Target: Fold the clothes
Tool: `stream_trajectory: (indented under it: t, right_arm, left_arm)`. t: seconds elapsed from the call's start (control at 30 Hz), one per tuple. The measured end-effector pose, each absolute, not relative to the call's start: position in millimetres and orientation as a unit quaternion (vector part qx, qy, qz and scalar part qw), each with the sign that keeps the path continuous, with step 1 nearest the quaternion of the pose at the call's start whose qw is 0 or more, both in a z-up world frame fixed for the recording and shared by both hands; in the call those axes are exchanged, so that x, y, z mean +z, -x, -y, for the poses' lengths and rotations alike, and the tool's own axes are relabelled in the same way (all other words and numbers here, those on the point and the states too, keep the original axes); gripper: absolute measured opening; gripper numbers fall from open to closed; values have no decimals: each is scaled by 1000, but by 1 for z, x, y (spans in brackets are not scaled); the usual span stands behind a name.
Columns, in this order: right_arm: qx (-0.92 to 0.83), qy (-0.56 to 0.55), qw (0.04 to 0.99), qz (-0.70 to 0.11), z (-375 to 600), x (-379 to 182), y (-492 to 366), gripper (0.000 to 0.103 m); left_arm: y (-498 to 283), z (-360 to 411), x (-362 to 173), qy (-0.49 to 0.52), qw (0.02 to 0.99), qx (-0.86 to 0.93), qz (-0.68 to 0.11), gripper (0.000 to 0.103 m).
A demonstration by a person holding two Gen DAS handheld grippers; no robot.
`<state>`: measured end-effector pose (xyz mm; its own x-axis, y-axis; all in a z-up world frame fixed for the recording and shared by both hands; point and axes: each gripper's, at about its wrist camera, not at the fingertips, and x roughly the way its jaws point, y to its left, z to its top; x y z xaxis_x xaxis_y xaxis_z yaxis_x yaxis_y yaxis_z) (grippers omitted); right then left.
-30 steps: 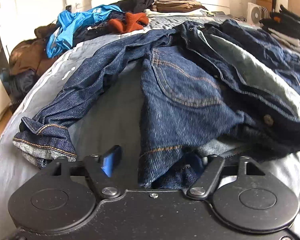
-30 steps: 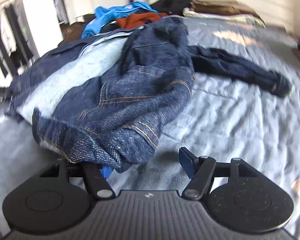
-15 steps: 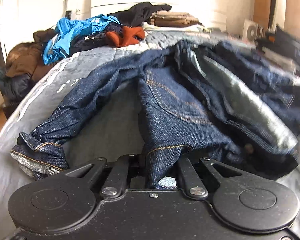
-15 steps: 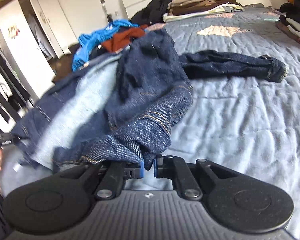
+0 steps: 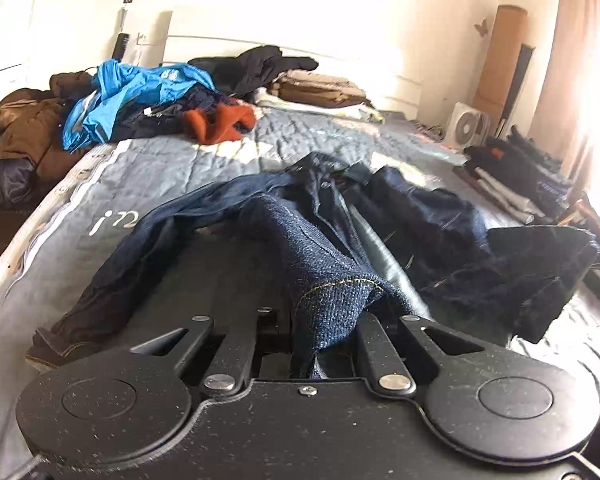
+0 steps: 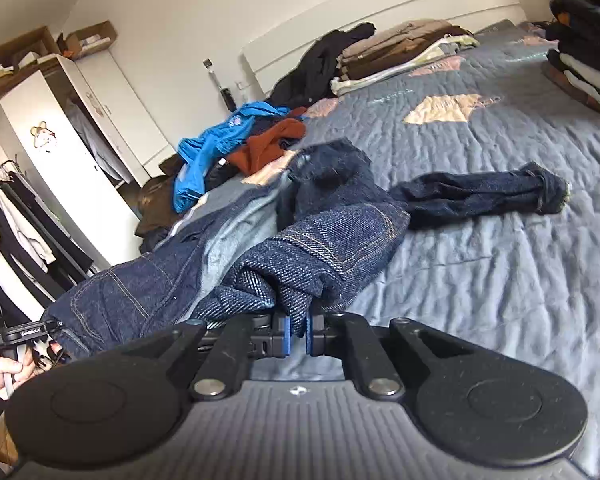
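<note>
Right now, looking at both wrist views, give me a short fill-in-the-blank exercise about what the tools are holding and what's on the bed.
1. Both the left tool and the right tool are shut on the hem of a dark blue ____ jacket.
2. One sleeve lies stretched out on the grey ____.
3. In the unfolded pile, the rust-orange garment lies beside a bright ____ one.

Missing words: denim; bedspread; blue
</note>
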<state>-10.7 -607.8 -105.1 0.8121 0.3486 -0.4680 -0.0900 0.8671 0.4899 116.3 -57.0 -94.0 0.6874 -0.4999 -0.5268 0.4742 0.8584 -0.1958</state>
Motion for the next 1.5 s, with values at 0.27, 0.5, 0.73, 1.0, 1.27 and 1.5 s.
stream_trajectory:
  t: [0.27,0.5,0.73,1.0,1.27,1.5]
  right_arm:
    - [105,-181,930,-302,603,-104,25,6]
    - [70,-84,924,-366,593,-176,17,9]
    - [79,20,921,-381,585,-188,5,26]
    - [63,86,919,-380,580,-194,-6,58]
    - [51,130,942,-305,573,-187,-1,58]
    - [31,102,958,-266,580,-174,12,62]
  left_arm:
    - [-106,39,-156,-12,905,-218,-365,8]
    - [-120,55,-209,-67,906,-175,-381,29]
    - [-117,70,-218,-149,913,-168,-342,51]
    - [-123,75,-221,-150,918,-164,-329,20]
    - [-119,69,-223,-146,917,-159,-336,18]
    - [-117,68,-223,-138,916,-159,-342,18]
